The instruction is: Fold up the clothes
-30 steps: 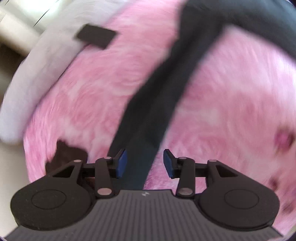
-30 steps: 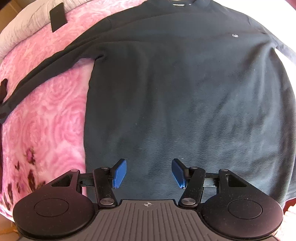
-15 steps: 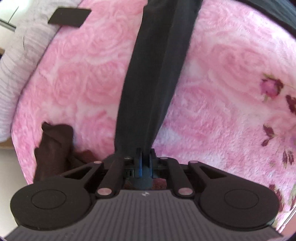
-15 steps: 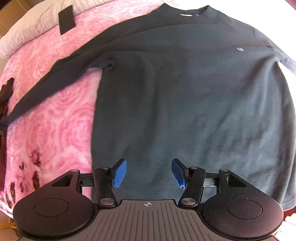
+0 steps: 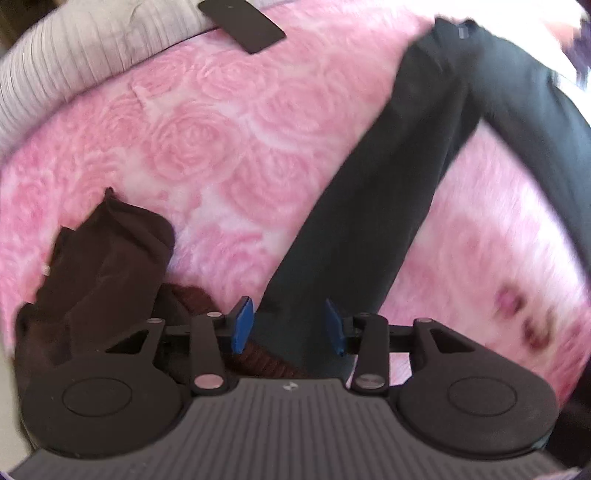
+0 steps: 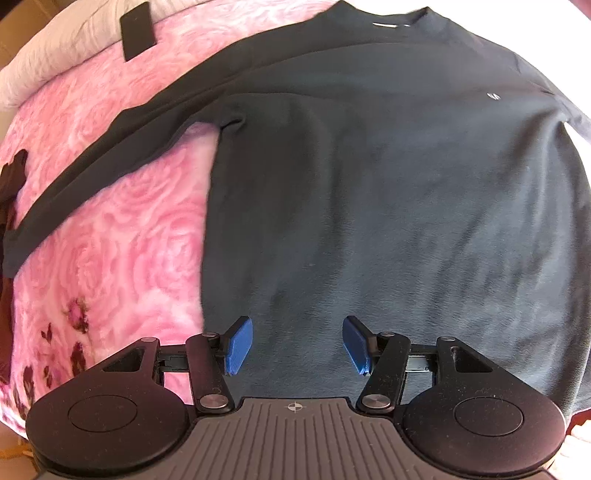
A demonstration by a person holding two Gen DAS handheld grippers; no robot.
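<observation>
1. laying out the black sweater [image 6: 388, 192] is, we judge, the step in hand: it lies face up on the pink rose blanket [image 6: 122, 236], its body flat, one sleeve [image 5: 373, 206] stretched out toward 8 o'clock in the right wrist view.
2. we see the left gripper [image 5: 290, 325] over the cuff end of that sleeve, its jaws opening; the cloth runs between the blue pads but they do not press on it.
3. our right gripper [image 6: 297, 347] hangs over the hem with its jaws apart and nothing gripped.
4. to do this well, we would let the sleeve settle straight and unwrinkled before any fold, and keep the cuff off the brown garment [image 5: 99, 258] just beside it.
5. only the left wrist view shows that brown garment clearly, at 9 o'clock of the cuff; only the right wrist view shows the collar [image 6: 391, 16] at 12 o'clock and the whole body.
6. both views show a dark flat rectangle [image 6: 137, 31] near the grey quilt [image 5: 74, 55].
</observation>
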